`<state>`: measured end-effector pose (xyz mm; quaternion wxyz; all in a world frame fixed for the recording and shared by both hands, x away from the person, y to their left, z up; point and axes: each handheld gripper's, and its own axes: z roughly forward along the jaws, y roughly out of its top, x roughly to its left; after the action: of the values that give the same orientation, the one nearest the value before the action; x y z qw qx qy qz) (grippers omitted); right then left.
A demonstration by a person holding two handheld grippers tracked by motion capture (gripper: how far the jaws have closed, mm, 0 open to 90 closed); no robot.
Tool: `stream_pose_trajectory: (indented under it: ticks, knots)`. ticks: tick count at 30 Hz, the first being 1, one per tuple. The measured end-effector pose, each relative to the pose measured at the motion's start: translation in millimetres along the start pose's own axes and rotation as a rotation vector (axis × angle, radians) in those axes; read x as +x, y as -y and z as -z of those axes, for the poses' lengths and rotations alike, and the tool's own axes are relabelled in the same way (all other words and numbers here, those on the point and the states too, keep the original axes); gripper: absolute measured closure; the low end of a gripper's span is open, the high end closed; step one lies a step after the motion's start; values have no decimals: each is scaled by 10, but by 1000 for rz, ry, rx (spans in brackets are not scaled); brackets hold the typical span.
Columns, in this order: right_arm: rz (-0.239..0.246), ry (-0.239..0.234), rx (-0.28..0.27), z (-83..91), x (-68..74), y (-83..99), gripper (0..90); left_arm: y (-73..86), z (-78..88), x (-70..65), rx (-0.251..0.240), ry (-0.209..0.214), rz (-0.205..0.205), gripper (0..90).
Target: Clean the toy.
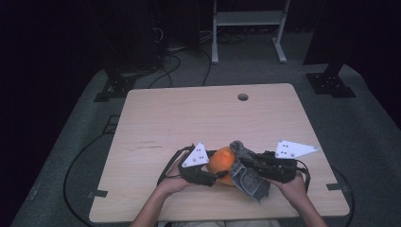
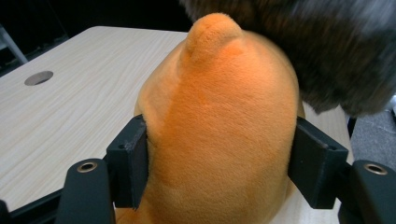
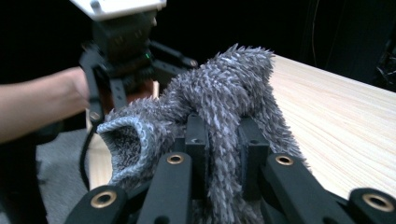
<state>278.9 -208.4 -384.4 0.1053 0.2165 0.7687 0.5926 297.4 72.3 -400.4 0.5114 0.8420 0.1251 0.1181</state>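
Light wooden tabletop (image 1: 189,118) is seen from above. An orange plush toy (image 2: 219,130) is clamped between the pads of the left gripper (image 2: 219,163) near the tabletop's front edge. A fuzzy grey sock (image 3: 219,102) is pinched in the closed right gripper (image 3: 224,154), draped against the toy's right side.

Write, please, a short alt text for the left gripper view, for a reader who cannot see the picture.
An orange plush toy is squeezed between the two black fingers of the left gripper, above a light wooden table. A fuzzy grey sock hangs against the toy's upper right side, and a round hole shows in the table at far left.
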Motion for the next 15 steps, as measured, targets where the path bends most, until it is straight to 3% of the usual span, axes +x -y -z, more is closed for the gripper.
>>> stream_pose_trajectory:
  ticks: [3, 4, 5, 7, 10, 12, 15]
  knots:
    - [-69, -23, 48, -78, -117, 129, 770, 57, -79, -6, 51, 8, 13, 262]
    - [-78, -5, 85, -107, -157, 199, 770, 98, -132, -8, 65, 14, 18, 244]
    - [-85, 2, 107, -137, -192, 275, 770, 126, -157, -2, 56, 22, 21, 214]
    - [-137, -15, 72, -138, -242, 368, 771, 123, -131, 43, 40, 31, 30, 176]
    - [-107, -5, 74, -118, -232, 369, 770, 147, 3, 160, -41, 123, 110, 134]
    - [-101, 4, 73, -112, -232, 388, 770, 196, 73, 225, -45, 101, 123, 116]
    - [-111, 3, 71, -80, -265, 417, 770, 295, 86, 294, -5, 68, 142, 105]
